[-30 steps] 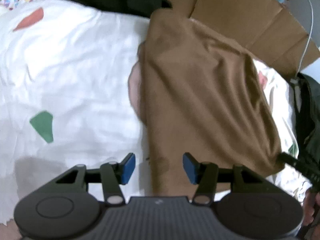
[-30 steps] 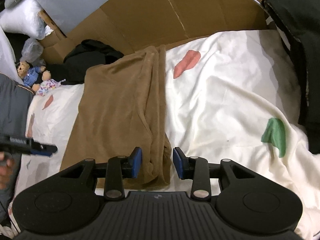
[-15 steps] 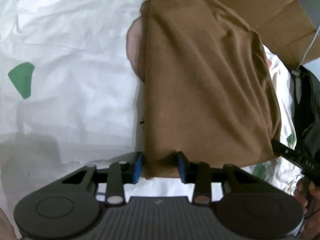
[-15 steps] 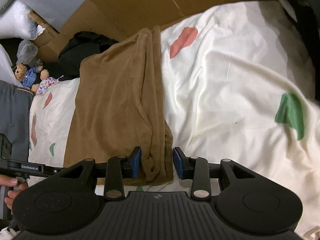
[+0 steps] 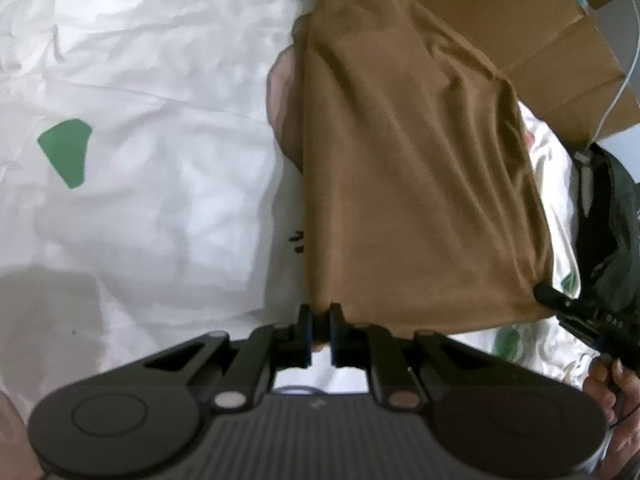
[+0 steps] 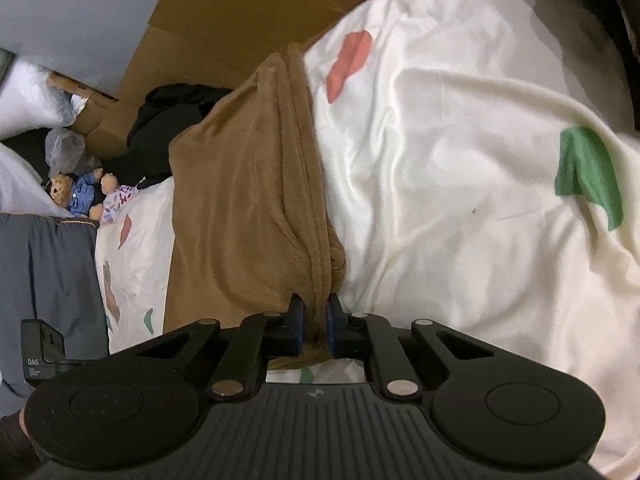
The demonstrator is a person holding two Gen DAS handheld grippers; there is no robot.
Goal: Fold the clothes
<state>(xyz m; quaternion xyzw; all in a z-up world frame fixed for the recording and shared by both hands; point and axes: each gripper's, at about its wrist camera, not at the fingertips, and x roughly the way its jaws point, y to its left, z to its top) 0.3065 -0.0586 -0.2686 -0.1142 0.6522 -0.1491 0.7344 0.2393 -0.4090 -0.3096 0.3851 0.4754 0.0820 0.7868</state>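
Note:
A brown garment (image 5: 408,168) lies folded lengthwise on a white bedsheet (image 5: 152,184) with green and red patches. My left gripper (image 5: 320,334) is shut on the garment's near left corner. In the right wrist view the same brown garment (image 6: 248,208) stretches away from me, and my right gripper (image 6: 314,330) is shut on its bunched near right corner. The other gripper's tip (image 5: 560,300) shows at the garment's far corner in the left wrist view.
Flattened cardboard (image 6: 224,16) lies behind the garment. A black cloth (image 6: 168,120), a small teddy bear (image 6: 76,196) and white pillows (image 6: 28,104) sit at the far left. Dark clothing (image 5: 612,224) lies at the right. A hand (image 5: 612,384) holds the other gripper.
Both grippers went from open to shut, each closing on a near corner of the brown garment. Both moved in closer to the cloth edge.

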